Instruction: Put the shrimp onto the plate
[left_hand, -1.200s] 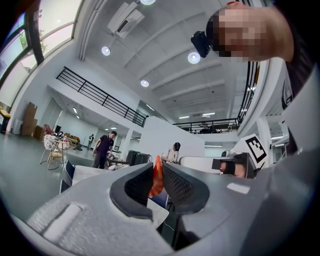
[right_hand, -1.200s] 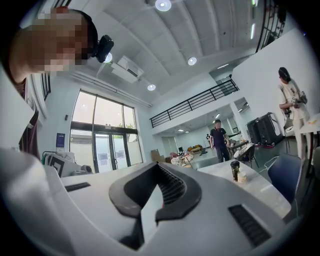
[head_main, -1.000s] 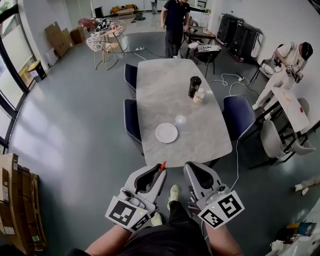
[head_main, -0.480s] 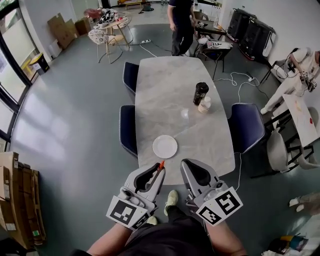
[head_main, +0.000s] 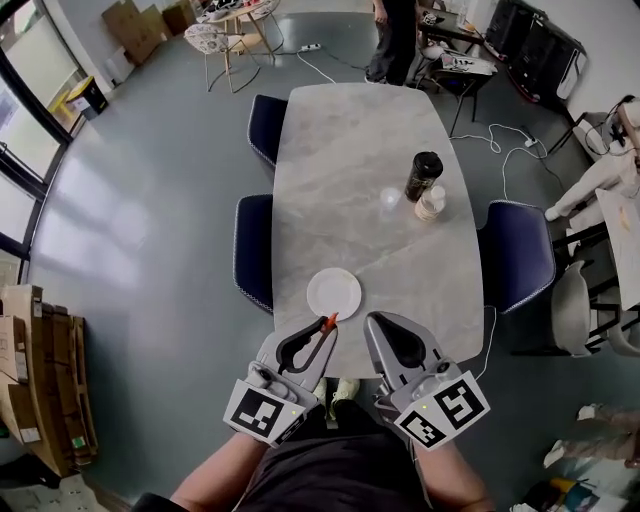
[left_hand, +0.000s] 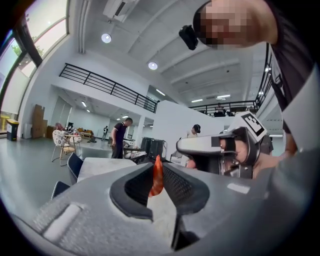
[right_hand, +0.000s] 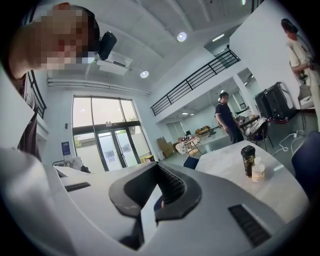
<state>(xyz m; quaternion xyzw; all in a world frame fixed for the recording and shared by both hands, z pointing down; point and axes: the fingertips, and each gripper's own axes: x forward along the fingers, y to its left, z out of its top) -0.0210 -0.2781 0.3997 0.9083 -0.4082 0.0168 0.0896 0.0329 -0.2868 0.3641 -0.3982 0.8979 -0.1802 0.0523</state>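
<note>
A small orange shrimp (head_main: 329, 320) (left_hand: 157, 176) sticks up from the tips of my left gripper (head_main: 325, 327) (left_hand: 159, 182), which is shut on it. It hangs over the near edge of the grey marble table (head_main: 350, 130), just short of the white empty plate (head_main: 333, 293). My right gripper (head_main: 373, 322) (right_hand: 157, 170) is alongside, to the right of the left one, shut with nothing in it. Its body also shows in the left gripper view, where the plate is hidden behind the jaws.
Farther along the table stand a black cup (head_main: 423, 176) (right_hand: 248, 161), a small bottle (head_main: 432, 203) (right_hand: 258, 170) and a clear glass (head_main: 390, 203). Dark blue chairs (head_main: 252, 250) (head_main: 520, 268) flank the table. A person (head_main: 395, 40) stands at the far end.
The view and both grippers have come forward to the table's near edge. The shrimp's tip, earlier short of the table, is now close to the plate's near rim.
</note>
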